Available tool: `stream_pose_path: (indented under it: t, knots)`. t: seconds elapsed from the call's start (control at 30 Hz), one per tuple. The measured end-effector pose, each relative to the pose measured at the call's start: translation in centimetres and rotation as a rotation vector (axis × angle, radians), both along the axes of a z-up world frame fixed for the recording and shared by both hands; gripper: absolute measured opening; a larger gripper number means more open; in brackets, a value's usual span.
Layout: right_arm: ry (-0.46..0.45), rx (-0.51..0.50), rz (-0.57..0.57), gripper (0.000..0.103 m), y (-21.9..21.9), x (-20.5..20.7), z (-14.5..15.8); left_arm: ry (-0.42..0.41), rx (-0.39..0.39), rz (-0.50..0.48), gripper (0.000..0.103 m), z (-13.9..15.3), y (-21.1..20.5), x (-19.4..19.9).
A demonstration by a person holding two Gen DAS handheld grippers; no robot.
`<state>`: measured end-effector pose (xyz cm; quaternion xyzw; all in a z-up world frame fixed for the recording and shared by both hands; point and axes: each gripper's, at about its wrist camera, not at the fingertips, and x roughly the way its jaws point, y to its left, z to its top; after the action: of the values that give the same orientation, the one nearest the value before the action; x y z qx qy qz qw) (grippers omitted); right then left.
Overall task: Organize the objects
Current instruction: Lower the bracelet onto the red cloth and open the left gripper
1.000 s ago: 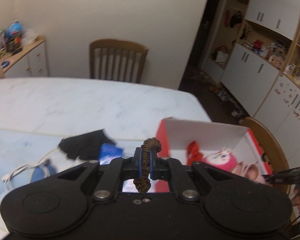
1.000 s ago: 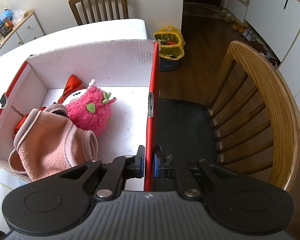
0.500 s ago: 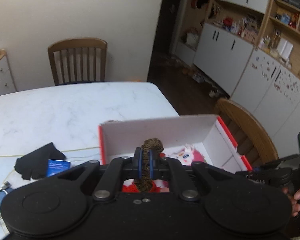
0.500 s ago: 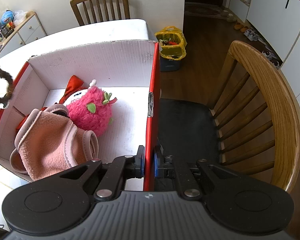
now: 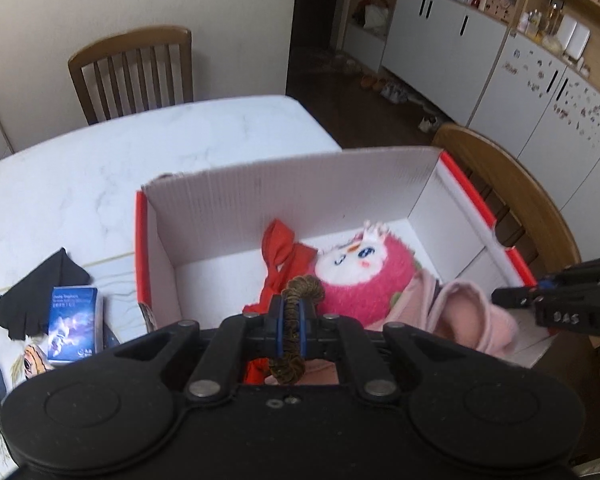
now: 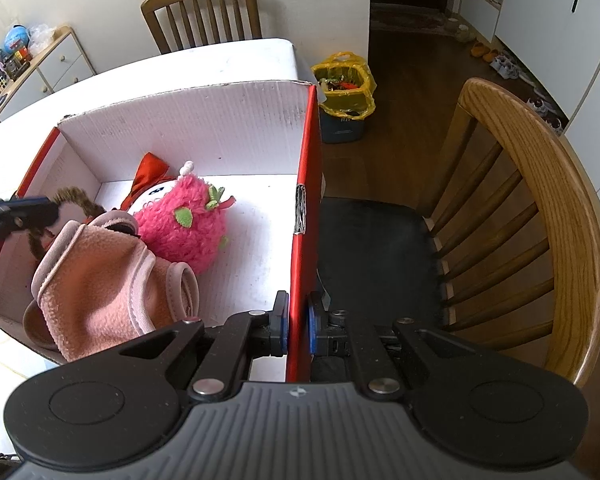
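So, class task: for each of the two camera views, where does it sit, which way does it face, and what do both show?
Left wrist: sits on the left tool, angled down into the box; its own fingers are shut on a brown hair tie, with the right tool at the edge.
Right wrist: sits on the right tool, angled down along the box's red wall, which it pinches; a wooden chair is beside it.
Shared: box, pink plush, pink garment, hair tie.

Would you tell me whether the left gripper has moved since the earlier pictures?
Yes. The left gripper, shut on the brown hair tie, has travelled from over the table to above the box.
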<state>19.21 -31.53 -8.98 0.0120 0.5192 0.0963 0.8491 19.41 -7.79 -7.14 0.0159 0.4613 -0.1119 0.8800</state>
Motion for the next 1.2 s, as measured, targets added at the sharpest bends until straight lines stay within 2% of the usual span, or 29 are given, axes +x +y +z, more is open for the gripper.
stream_pose_path:
  t: [0.37, 0.43, 0.63, 0.8, 1.2]
  knots:
    - [0.002, 0.011, 0.022, 0.009, -0.3, 0.0, 0.0, 0.075, 0.049, 0.037, 0.007, -1.9, -0.3, 0.5]
    - [0.003, 0.014, 0.027, 0.010, -0.3, 0.0, 0.1, 0.079, 0.051, 0.052, 0.014, -1.8, -0.2, 0.5]
    - [0.000, 0.011, 0.037, 0.010, -0.2, 0.0, 0.1, 0.083, 0.045, 0.092, 0.021, -1.6, 0.0, 0.1]
    - [0.001, 0.022, 0.046, 0.010, -0.5, 0.0, 0.1, 0.065, 0.038, 0.122, 0.031, -0.9, 0.0, -0.5]
    - [0.001, 0.033, 0.064, 0.011, -0.8, 0.0, 0.1, -0.011, 0.012, 0.203, 0.045, 2.2, 1.0, -2.6]
